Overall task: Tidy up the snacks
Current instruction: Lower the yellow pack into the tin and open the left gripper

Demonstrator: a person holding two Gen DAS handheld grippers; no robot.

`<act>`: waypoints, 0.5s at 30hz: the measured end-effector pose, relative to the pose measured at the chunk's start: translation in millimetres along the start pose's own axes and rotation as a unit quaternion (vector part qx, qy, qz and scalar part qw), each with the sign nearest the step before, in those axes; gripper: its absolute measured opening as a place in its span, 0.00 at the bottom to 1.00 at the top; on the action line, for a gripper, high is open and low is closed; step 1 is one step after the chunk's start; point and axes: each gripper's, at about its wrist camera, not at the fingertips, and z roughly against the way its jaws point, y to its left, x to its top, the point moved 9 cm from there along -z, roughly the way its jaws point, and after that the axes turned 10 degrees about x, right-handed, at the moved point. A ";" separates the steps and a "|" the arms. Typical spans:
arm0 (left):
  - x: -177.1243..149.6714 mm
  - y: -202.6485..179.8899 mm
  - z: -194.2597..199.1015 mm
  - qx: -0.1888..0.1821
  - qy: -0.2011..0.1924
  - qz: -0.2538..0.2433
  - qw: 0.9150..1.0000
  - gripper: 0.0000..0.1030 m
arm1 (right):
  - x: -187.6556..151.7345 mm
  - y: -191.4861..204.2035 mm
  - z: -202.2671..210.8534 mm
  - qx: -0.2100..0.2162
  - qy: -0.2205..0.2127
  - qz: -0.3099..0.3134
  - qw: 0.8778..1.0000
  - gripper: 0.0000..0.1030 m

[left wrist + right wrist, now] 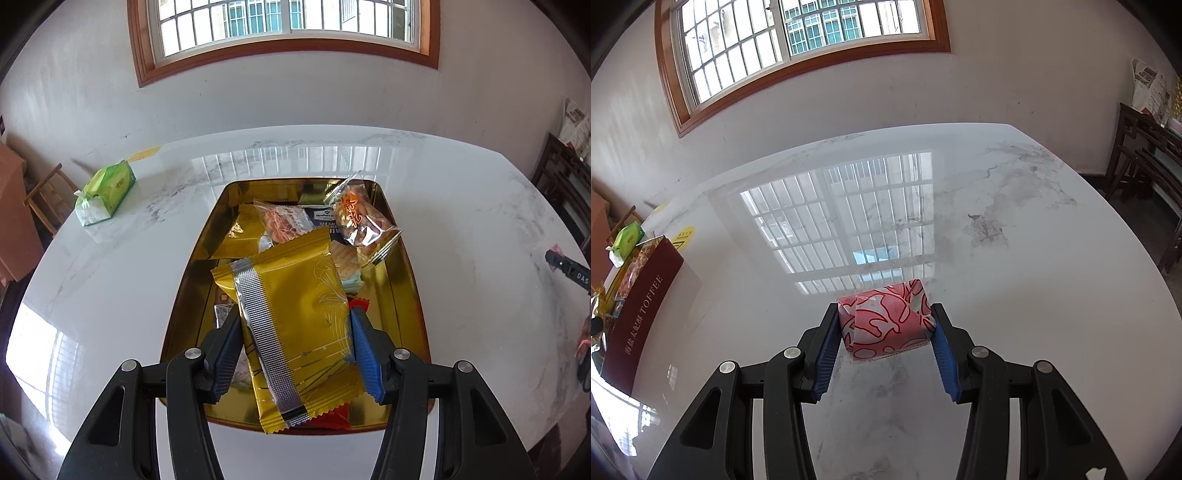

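Left tongs [295, 347] clamp gold packet [295, 332] — right tongs [884, 347] clamp pink packet [886, 317]

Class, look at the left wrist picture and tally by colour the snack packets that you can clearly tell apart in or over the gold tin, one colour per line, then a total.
Gold foil packets: 2 (one in the left gripper at, one in the gold metal tin at)
Clear plastic packets of orange snacks: 2
Red packets: 1
Total: 5; others lie part-hidden.
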 end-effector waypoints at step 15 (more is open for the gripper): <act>-4.2 -6.0 -12.1 0.021 -0.002 -0.016 1.000 0.56 | -1.2 0.2 -0.2 0.000 0.003 0.001 1.000 0.43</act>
